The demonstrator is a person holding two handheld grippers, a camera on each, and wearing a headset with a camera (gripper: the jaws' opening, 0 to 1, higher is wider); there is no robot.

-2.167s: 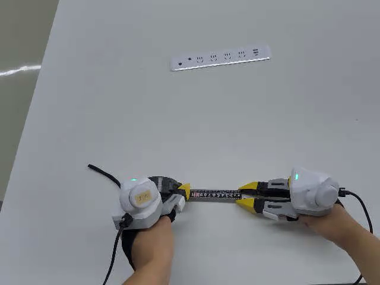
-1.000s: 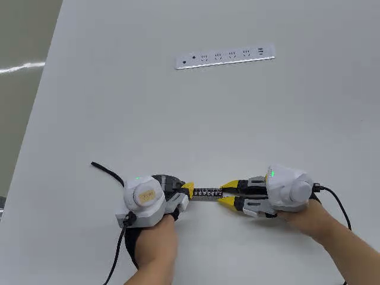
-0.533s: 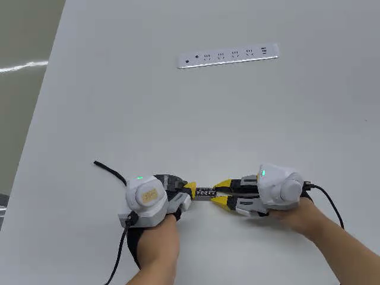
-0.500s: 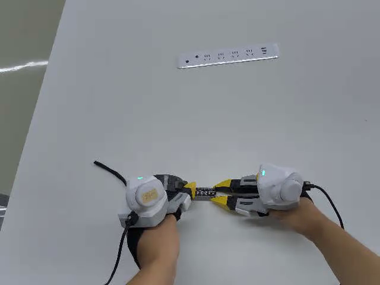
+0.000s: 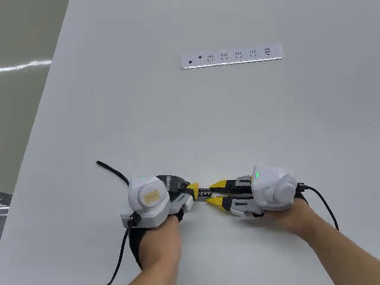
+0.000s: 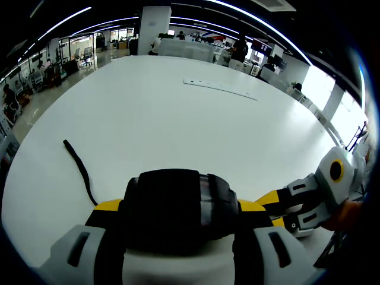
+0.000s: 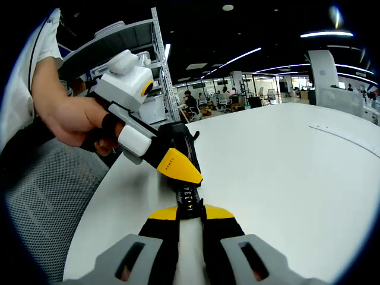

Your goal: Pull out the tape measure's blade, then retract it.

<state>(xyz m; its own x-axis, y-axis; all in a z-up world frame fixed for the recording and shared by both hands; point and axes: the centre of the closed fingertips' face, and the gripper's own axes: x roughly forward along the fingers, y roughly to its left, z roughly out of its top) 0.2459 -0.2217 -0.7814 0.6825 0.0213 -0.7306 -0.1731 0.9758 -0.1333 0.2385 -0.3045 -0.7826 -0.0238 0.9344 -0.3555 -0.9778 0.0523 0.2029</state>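
Head view: the tape measure (image 5: 170, 183) sits low on the white table (image 5: 178, 107), around 6 o'clock in the frame. The left gripper (image 5: 185, 191) is clamped around its black body. That makes sense to me, since the case has to be anchored or it would just slide along when the other end gets tugged.

The right gripper (image 5: 212, 194) comes in from 3 o'clock, pointing straight at the left one, nearly nose to nose. Its yellow jaws are pinched together on the blade (image 5: 205, 192). Only a short stub of numbered tape shows between the two tools, so I'd say almost all of the blade is inside the case right now.

In the right gripper view the tape runs from between the jaws toward 12 o'clock into the case mouth, nice and straight. Holding it in line like that should stop it from kinking or twisting.

A black strap (image 5: 113, 171) trails off the case toward 10 o'clock, lying loose on the table and out of the way. The power strip (image 5: 231, 56) is way off at 12 o'clock, well apart from everything.

My worry is that if the right jaws let go carelessly, the spring could snap that stub in hard.
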